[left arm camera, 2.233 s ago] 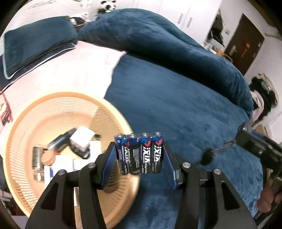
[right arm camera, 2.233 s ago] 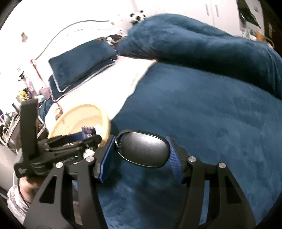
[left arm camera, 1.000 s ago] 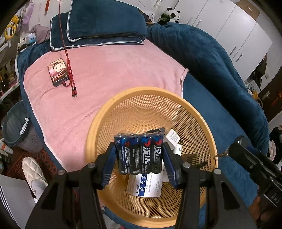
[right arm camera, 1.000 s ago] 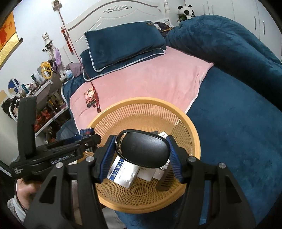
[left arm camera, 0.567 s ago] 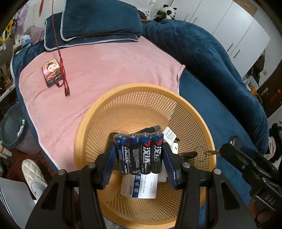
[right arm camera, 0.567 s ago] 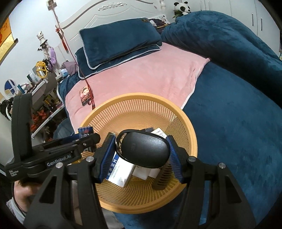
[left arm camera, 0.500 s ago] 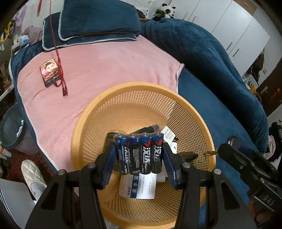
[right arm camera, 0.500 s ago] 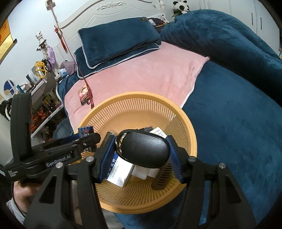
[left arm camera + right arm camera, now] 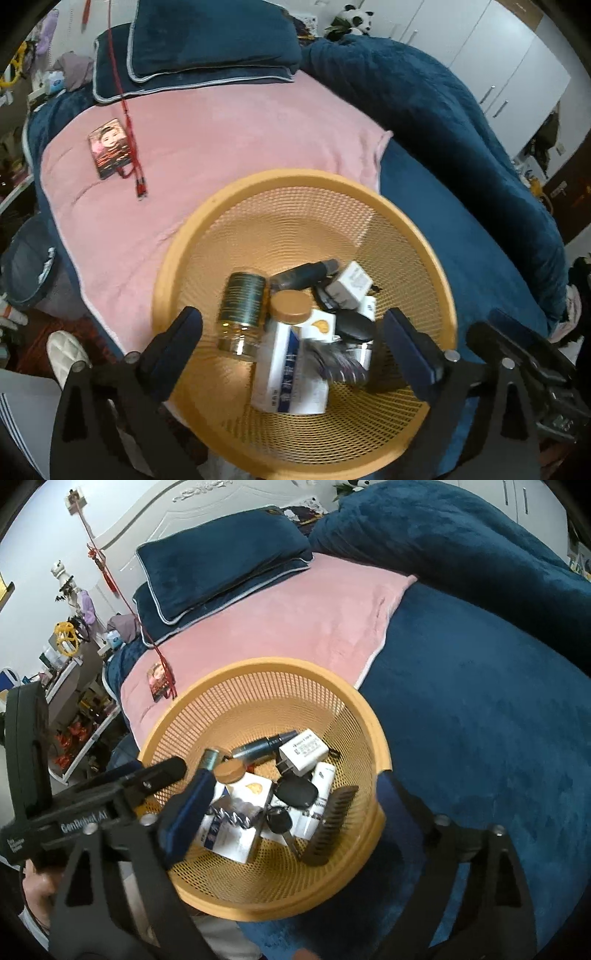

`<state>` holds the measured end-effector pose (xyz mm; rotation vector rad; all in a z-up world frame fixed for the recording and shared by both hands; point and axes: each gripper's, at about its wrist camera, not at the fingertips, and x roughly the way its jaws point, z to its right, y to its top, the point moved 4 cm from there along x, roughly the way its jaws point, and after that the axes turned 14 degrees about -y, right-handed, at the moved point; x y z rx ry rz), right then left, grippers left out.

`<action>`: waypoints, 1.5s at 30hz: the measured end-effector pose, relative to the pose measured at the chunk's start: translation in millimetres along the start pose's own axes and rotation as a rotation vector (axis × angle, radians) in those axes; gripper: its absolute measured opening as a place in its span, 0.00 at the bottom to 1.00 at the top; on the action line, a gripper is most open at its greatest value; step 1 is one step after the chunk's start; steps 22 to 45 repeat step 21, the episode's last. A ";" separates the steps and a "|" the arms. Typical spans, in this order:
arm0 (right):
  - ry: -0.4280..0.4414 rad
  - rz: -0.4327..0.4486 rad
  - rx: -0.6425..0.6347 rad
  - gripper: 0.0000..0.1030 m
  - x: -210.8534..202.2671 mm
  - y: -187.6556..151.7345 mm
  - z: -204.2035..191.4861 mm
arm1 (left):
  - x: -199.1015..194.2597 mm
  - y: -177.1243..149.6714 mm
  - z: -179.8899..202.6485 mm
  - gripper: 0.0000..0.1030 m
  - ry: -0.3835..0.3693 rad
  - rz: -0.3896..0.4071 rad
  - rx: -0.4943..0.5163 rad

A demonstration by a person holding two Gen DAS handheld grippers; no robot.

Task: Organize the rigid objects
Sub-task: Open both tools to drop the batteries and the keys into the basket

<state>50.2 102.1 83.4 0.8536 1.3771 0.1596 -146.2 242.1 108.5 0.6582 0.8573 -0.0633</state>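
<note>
The orange mesh basket (image 9: 177,258) fills the centre of both frames, resting on the blue bedspread (image 9: 480,720) beside a pink blanket (image 9: 221,129). Boxes, a jar (image 9: 242,306), a white charger (image 9: 303,751), a black car key (image 9: 297,792) and a blurred battery pack (image 9: 334,360) lie in it. The left gripper (image 9: 291,341) and right gripper (image 9: 280,808) hang spread wide, holding nothing. Drop-off step looks finished; next means pulling away to seek more loose items
</note>
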 end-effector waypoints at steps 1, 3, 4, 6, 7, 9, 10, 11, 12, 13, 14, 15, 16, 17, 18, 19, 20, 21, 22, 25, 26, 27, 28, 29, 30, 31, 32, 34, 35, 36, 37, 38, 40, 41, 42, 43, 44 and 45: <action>-0.002 -0.006 -0.001 0.96 0.5 -1.4 0.5 | 0.0 -0.3 -1.4 0.98 0.009 0.000 0.000; -0.015 -0.010 0.004 1.00 0.5 -5.2 3.1 | 0.5 -0.2 -3.1 0.99 0.030 0.002 0.006; -0.020 -0.009 0.007 1.00 0.2 -6.5 4.5 | 0.7 -0.4 -2.4 0.99 0.038 0.003 0.010; -0.041 -0.006 0.015 1.00 -0.9 -10.8 7.1 | 2.9 -1.6 -0.4 0.99 0.025 -0.002 0.007; -0.049 -0.006 0.020 1.00 -0.8 -11.5 8.3 | 3.8 -1.9 0.0 0.99 0.015 -0.006 0.000; -0.064 -0.003 0.029 1.00 -1.8 -14.8 10.0 | 4.6 -3.8 0.1 0.99 0.000 -0.005 -0.027; -0.066 0.003 0.035 1.00 -3.3 -16.6 10.9 | 3.2 -4.2 0.0 0.99 0.025 0.003 -0.045; -0.065 0.008 0.044 1.00 -5.3 -18.0 11.8 | 2.6 -4.6 -0.3 0.99 0.053 0.000 -0.052; -0.067 0.012 0.055 1.00 -8.1 -20.3 13.3 | 2.8 -5.3 -0.8 0.99 0.078 -0.012 -0.057; -0.069 0.014 0.064 1.00 -9.8 -22.1 14.8 | 3.2 -6.4 -0.6 0.99 0.094 -0.027 -0.062; -0.066 0.016 0.072 1.00 -12.1 -24.0 16.1 | 2.3 -7.8 0.0 0.99 0.102 -0.032 -0.069; -0.062 0.019 0.078 1.00 -14.6 -26.0 17.3 | 0.4 -9.4 1.2 0.99 0.100 -0.029 -0.074; -0.062 0.023 0.083 1.00 -18.4 -28.8 18.8 | -1.6 -11.1 2.7 0.99 0.092 -0.026 -0.076; -0.064 0.027 0.084 1.00 -21.2 -31.2 20.1 | -3.4 -13.6 4.6 0.99 0.080 -0.020 -0.074; -0.069 0.035 0.084 1.00 -26.6 -34.7 22.3 | -4.8 -15.6 7.4 0.99 0.057 -0.014 -0.067; -0.075 0.042 0.084 1.00 -29.8 -37.2 23.9 | -5.1 -18.4 10.9 0.99 0.037 -0.016 -0.057; -0.083 0.055 0.088 1.00 -35.4 -41.0 27.4 | -5.4 -20.1 14.2 0.99 0.026 -0.014 -0.049; -0.089 0.064 0.093 1.00 -39.4 -44.4 30.2 | -6.1 -21.9 18.2 0.99 0.016 -0.003 -0.036; -0.089 0.064 0.093 1.00 -39.4 -44.4 30.2 | -6.1 -21.9 18.2 0.99 0.016 -0.003 -0.036; -0.089 0.064 0.093 1.00 -39.4 -44.4 30.2 | -6.1 -21.9 18.2 0.99 0.016 -0.003 -0.036; -0.089 0.064 0.093 1.00 -39.4 -44.4 30.2 | -6.1 -21.9 18.2 0.99 0.016 -0.003 -0.036; -0.089 0.064 0.093 1.00 -39.4 -44.4 30.2 | -6.1 -21.9 18.2 0.99 0.016 -0.003 -0.036; -0.089 0.064 0.093 1.00 -39.4 -44.4 30.2 | -6.1 -21.9 18.2 0.99 0.016 -0.003 -0.036; -0.089 0.064 0.093 1.00 -39.4 -44.4 30.2 | -6.1 -21.9 18.2 0.99 0.016 -0.003 -0.036; -0.089 0.064 0.093 1.00 -39.4 -44.4 30.2 | -6.1 -21.9 18.2 0.99 0.016 -0.003 -0.036; -0.089 0.064 0.093 1.00 -39.4 -44.4 30.2 | -6.1 -21.9 18.2 0.99 0.016 -0.003 -0.036; -0.089 0.064 0.093 1.00 -39.4 -44.4 30.2 | -6.1 -21.9 18.2 0.99 0.016 -0.003 -0.036; -0.089 0.064 0.093 1.00 -39.4 -44.4 30.2 | -6.1 -21.9 18.2 0.99 0.016 -0.003 -0.036; -0.089 0.064 0.093 1.00 -39.4 -44.4 30.2 | -6.1 -21.9 18.2 0.99 0.016 -0.003 -0.036; -0.089 0.064 0.093 1.00 -39.4 -44.4 30.2 | -6.1 -21.9 18.2 0.99 0.016 -0.003 -0.036; -0.089 0.064 0.093 1.00 -39.4 -44.4 30.2 | -6.1 -21.9 18.2 0.99 0.016 -0.003 -0.036; -0.089 0.064 0.093 1.00 -39.4 -44.4 30.2 | -6.1 -21.9 18.2 0.99 0.016 -0.003 -0.036; -0.089 0.064 0.093 1.00 -39.4 -44.4 30.2 | -6.1 -21.9 18.2 0.99 0.016 -0.003 -0.036; -0.089 0.064 0.093 1.00 -39.4 -44.4 30.2 | -6.1 -21.9 18.2 0.99 0.016 -0.003 -0.036; -0.089 0.064 0.093 1.00 -39.4 -44.4 30.2 | -6.1 -21.9 18.2 0.99 0.016 -0.003 -0.036; -0.089 0.064 0.093 1.00 -39.4 -44.4 30.2 | -6.1 -21.9 18.2 0.99 0.016 -0.003 -0.036; -0.089 0.064 0.093 1.00 -39.4 -44.4 30.2 | -6.1 -21.9 18.2 0.99 0.016 -0.003 -0.036; -0.089 0.064 0.093 1.00 -39.4 -44.4 30.2 | -6.1 -21.9 18.2 0.99 0.016 -0.003 -0.036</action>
